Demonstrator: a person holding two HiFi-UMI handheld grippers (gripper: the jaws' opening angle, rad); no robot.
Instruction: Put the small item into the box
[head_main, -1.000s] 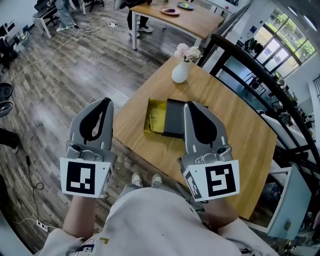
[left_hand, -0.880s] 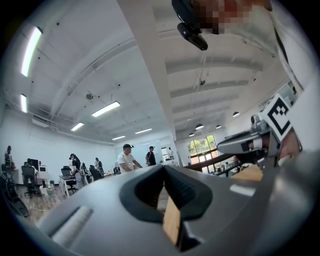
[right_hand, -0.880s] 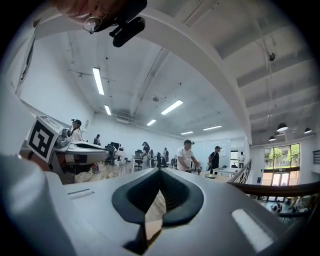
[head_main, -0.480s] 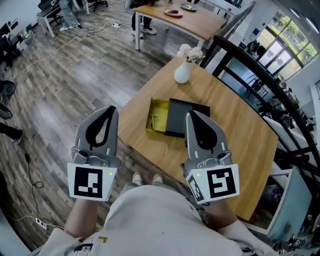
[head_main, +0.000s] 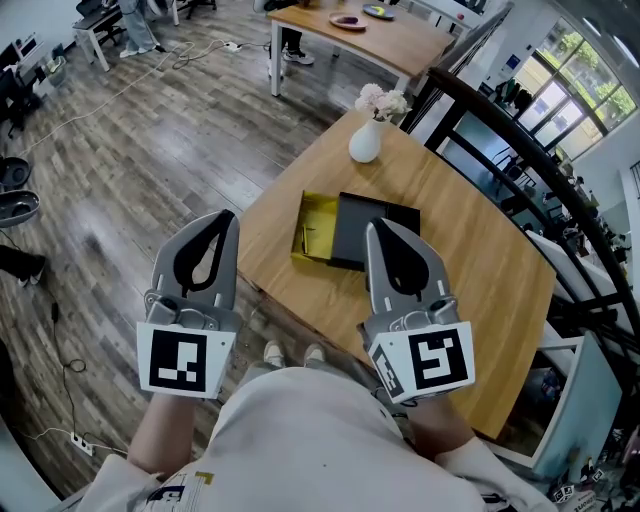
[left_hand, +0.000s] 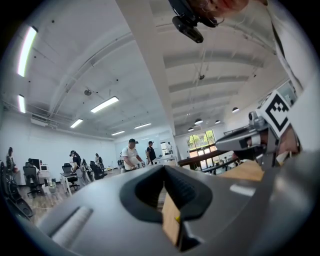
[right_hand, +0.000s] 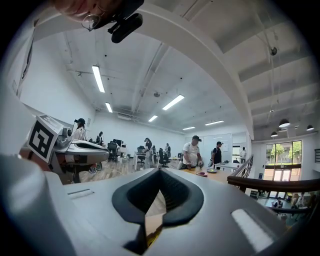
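Observation:
A box lies open on the wooden table (head_main: 470, 250): a yellow tray (head_main: 318, 228) with a black lid (head_main: 372, 230) against its right side. Something thin lies in the tray, too small to make out. My left gripper (head_main: 222, 216) is held over the floor, left of the table's near corner, shut and holding nothing. My right gripper (head_main: 379, 226) is raised over the table's near edge, shut and holding nothing, and it hides part of the lid. Both gripper views point up at the room. The left gripper (left_hand: 164, 169) and the right gripper (right_hand: 160, 171) show their jaws together.
A white vase with pink flowers (head_main: 366, 138) stands at the table's far corner. A dark railing (head_main: 520, 130) runs along the right side. A second table (head_main: 360, 35) stands further back, with cables on the wooden floor (head_main: 150, 130). People stand far off in the room (left_hand: 131, 156).
Both grippers have dropped slightly in the head view, and the left one has shifted a little to the right. The jaws have stayed shut. The box has not moved.

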